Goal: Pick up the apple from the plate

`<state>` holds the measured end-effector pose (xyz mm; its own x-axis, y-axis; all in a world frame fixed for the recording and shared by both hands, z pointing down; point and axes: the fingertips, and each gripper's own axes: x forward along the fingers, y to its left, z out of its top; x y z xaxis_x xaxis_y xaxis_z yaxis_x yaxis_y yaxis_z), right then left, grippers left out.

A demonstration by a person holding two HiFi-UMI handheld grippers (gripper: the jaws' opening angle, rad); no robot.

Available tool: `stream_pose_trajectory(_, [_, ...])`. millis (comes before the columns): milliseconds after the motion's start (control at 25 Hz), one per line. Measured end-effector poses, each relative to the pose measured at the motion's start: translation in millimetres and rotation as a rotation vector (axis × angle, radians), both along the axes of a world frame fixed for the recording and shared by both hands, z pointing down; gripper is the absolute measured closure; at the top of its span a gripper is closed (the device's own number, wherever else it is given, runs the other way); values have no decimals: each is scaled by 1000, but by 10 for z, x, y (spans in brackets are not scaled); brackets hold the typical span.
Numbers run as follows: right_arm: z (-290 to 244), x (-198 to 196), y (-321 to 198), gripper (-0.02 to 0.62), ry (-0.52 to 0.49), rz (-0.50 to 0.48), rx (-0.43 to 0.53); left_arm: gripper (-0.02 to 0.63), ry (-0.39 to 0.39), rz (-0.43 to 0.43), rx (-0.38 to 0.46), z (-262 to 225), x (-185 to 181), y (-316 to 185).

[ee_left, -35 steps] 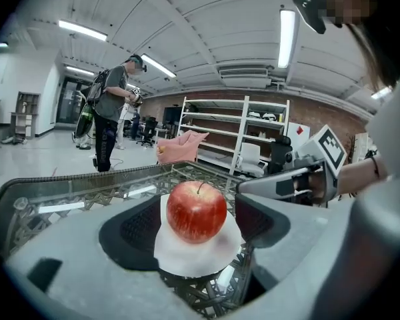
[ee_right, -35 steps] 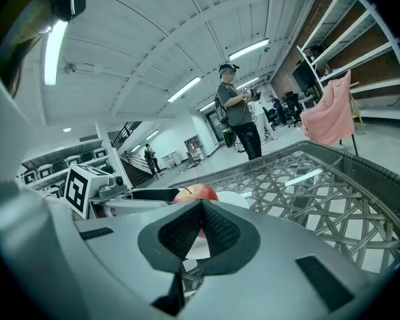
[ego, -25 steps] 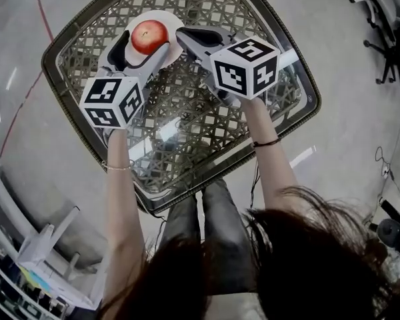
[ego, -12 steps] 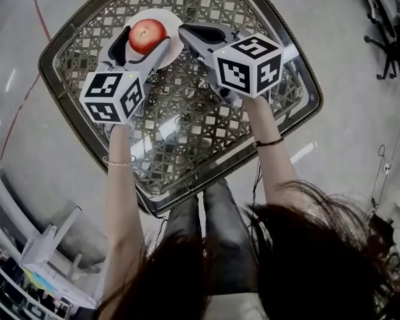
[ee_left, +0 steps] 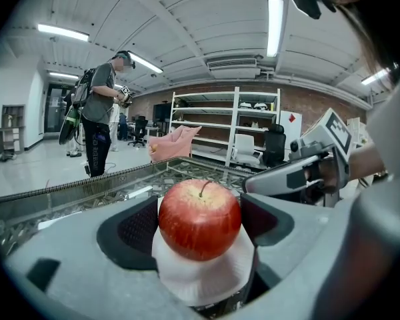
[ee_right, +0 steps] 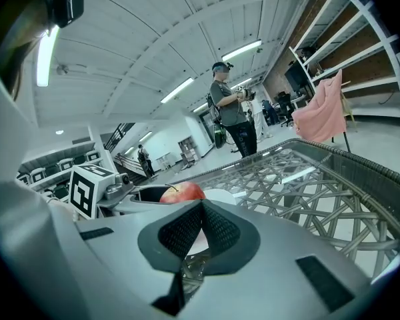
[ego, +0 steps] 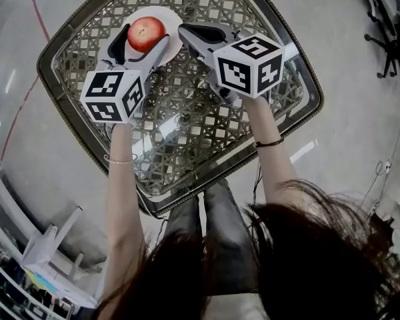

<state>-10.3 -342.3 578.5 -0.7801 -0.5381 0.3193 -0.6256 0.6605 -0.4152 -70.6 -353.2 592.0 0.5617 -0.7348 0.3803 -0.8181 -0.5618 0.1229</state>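
Observation:
A red apple (ego: 145, 33) (ee_left: 200, 219) sits on a small white plate (ego: 168, 17) (ee_left: 207, 280) at the far left of a glass-topped lattice table (ego: 187, 132). My left gripper (ego: 141, 40) (ee_left: 200, 225) is open, one jaw on each side of the apple. Its dark pads (ee_left: 135, 231) lie very close to the apple's sides, and the apple rests on the plate. My right gripper (ego: 185, 32) (ee_right: 200, 209) is shut with nothing in it, hovering just right of the plate. From the right gripper view the apple (ee_right: 181, 193) peeks over the jaws.
The table's dark raised rim (ego: 53, 79) runs around the lattice top. A person (ee_left: 99, 115) stands further back in the room, with shelving (ee_left: 223, 129) and a pink chair (ee_left: 173, 144) behind the table. My legs show below the table's near edge.
My left gripper has slid forward, so its jaws now reach along both sides of the apple. The right gripper has barely moved.

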Motion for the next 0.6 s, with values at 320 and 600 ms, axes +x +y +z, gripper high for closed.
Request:
stream_pose_trajectory(320, [-23,13,-7,586,-9,5,4,213,-9,-1,23,-50,-1,-8])
stream_pose_trajectory(600, [-34,-8,-4,586,-6,6,6,213,7,-2,32,-104,-9,-10])
